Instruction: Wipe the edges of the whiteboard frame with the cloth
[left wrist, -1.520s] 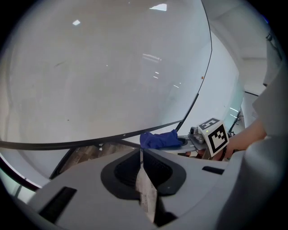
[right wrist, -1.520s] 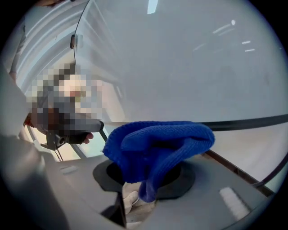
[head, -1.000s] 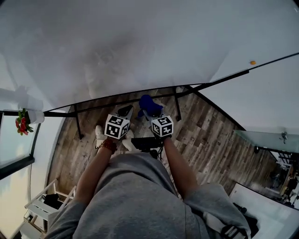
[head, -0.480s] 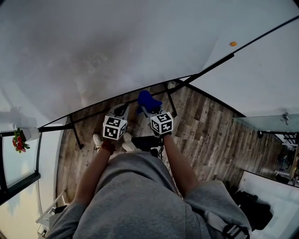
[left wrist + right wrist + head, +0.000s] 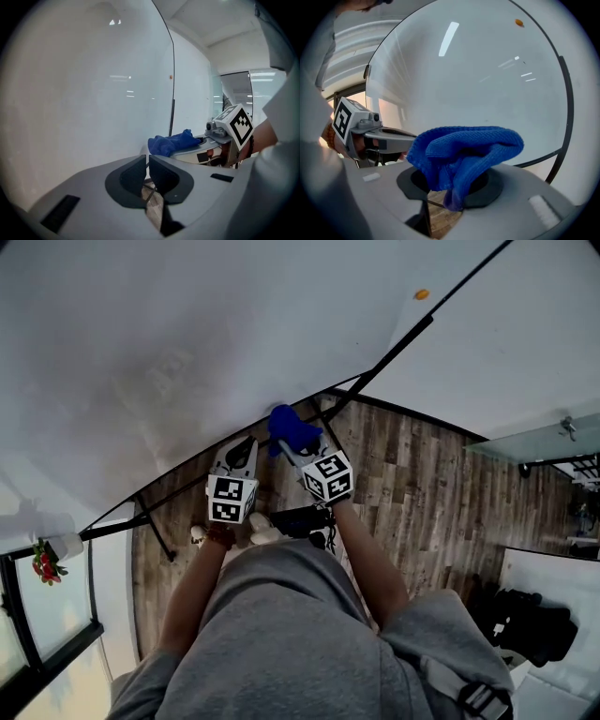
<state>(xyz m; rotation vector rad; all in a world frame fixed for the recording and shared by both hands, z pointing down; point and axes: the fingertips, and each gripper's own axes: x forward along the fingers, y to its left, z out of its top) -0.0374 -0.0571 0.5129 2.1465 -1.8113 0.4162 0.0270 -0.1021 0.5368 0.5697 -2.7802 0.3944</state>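
Note:
The whiteboard [image 5: 187, 324] fills the upper head view, and its black frame [image 5: 401, 348] runs along the lower edge. A bunched blue cloth [image 5: 291, 430] is at that lower edge, pinched in my right gripper [image 5: 298, 448], which is shut on it. In the right gripper view the cloth [image 5: 464, 150] covers the jaws, with the frame [image 5: 568, 117] curving down at the right. My left gripper [image 5: 240, 457] is beside it, to the left, just under the board, its jaws shut with nothing between them. The left gripper view shows the cloth [image 5: 171, 143] ahead and the frame's upright edge [image 5: 172, 117].
Wood plank floor [image 5: 412, 484] lies below. The black stand leg [image 5: 161, 538] drops from the frame at left. A plant with red flowers [image 5: 42, 563] sits far left, and dark bags [image 5: 534, 624] lie at right. The person's shoes [image 5: 258, 526] are under the grippers.
Both grippers have risen toward the board's lower edge. The cloth, below the frame a second ago, now sits at it. The head view has tilted.

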